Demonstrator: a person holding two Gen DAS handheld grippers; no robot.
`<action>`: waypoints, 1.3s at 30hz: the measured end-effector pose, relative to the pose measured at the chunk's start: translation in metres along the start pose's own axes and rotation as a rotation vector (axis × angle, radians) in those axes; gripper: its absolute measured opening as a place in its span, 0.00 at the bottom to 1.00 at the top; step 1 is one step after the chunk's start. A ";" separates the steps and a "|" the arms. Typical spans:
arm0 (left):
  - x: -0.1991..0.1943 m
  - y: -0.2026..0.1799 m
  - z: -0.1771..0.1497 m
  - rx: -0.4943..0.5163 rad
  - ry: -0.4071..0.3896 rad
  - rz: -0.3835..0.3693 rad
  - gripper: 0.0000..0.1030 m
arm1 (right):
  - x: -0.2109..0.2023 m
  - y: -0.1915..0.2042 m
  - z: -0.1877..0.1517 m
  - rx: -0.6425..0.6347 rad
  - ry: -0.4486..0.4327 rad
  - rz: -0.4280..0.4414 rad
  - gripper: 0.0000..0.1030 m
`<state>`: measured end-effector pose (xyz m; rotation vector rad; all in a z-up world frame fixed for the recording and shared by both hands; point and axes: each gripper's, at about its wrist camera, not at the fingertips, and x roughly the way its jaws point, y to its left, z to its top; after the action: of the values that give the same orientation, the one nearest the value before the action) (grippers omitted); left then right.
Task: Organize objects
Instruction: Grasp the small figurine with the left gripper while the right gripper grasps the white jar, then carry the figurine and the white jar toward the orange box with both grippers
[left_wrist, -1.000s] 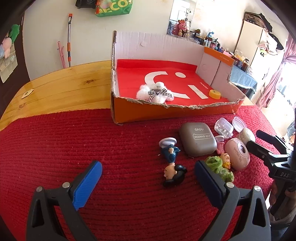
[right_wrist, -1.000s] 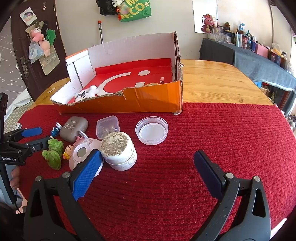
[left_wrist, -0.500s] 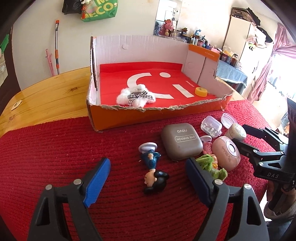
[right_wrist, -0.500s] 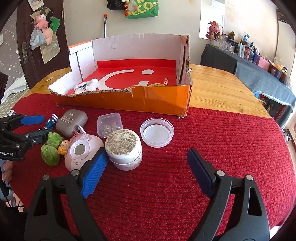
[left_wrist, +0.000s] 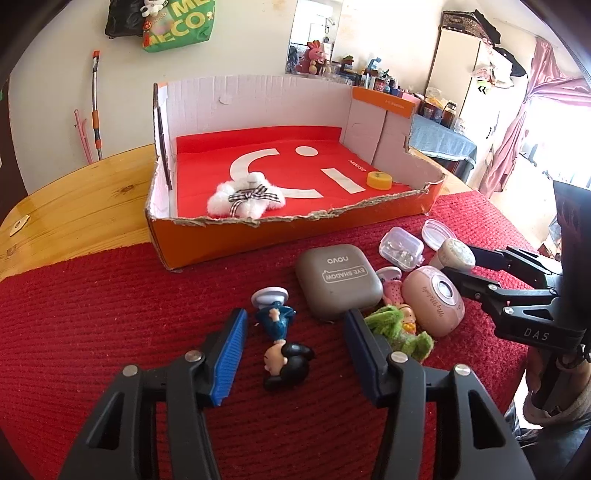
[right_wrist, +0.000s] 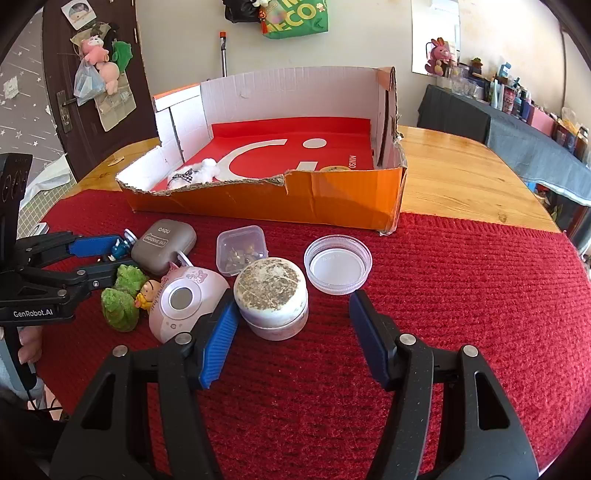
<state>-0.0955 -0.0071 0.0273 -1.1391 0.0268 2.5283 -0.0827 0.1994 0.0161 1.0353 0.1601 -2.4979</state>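
left tool open astride figurine, right tool open, empty, beside jar

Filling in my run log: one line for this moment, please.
left gripper: open, straddling sailor figurine | right gripper: open, at white jar | box: plush, tape roll

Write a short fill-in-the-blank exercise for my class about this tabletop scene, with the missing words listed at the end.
1. The white fluffy toy with the checked bow lies inside the ____ box.
2. The grey case is printed with the words EYE ____.
3. The sailor figurine lies between the open fingers of the ____ tool.
4. The yellow tape roll sits on the box's ____ liner.

Missing words: cardboard; SHADOW; left; red
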 end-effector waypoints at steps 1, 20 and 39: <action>0.000 -0.001 0.000 0.001 0.000 -0.001 0.53 | 0.000 0.000 0.000 0.001 0.001 0.002 0.58; -0.005 0.001 -0.003 0.003 -0.011 0.029 0.22 | -0.002 0.002 0.001 -0.002 0.013 0.065 0.35; -0.022 0.001 0.004 0.001 -0.064 0.019 0.22 | -0.020 0.004 0.011 0.000 -0.028 0.072 0.35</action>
<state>-0.0847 -0.0143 0.0461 -1.0622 0.0226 2.5797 -0.0758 0.1996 0.0379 0.9878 0.1121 -2.4463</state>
